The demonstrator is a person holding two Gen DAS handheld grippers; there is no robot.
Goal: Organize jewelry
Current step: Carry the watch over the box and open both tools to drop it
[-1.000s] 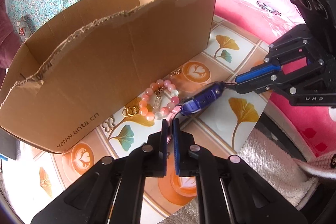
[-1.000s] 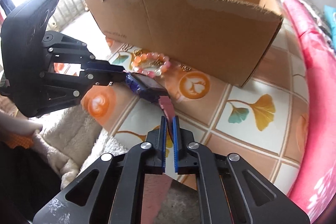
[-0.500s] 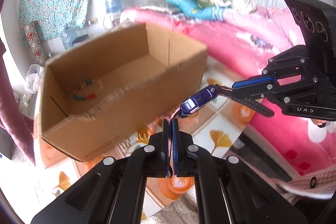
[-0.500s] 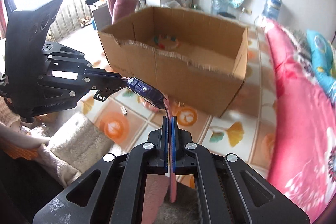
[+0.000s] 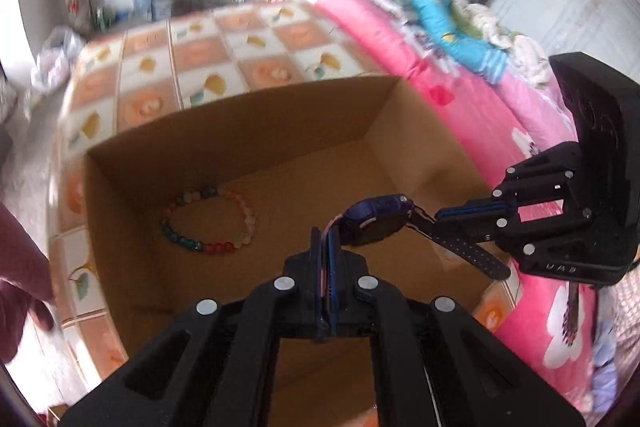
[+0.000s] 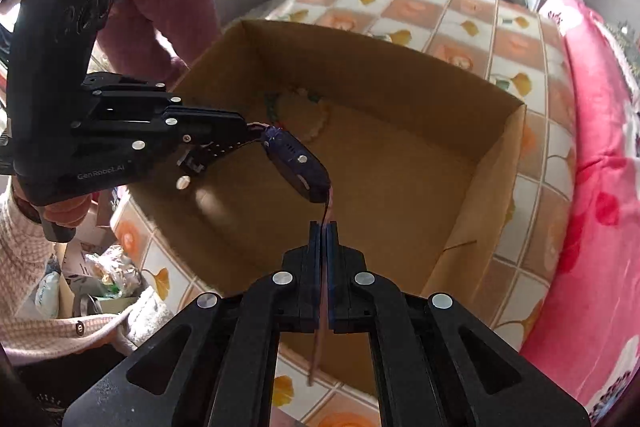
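You hold the watch (image 5: 378,217) between both tools, slung above the open box (image 5: 280,131): left tool (image 5: 326,243) clamped on the pink strap, right tool (image 5: 466,217) on the dark one. It's light, with a hard body and floppy straps; grip the straps. A second ago it hung low over the tabletop (image 6: 460,19), beside the box; a bracelet (image 5: 208,223) lies inside.

Both grippers' fingers (image 6: 318,235) pinch a watch (image 6: 296,167) above the cardboard box (image 6: 400,155).
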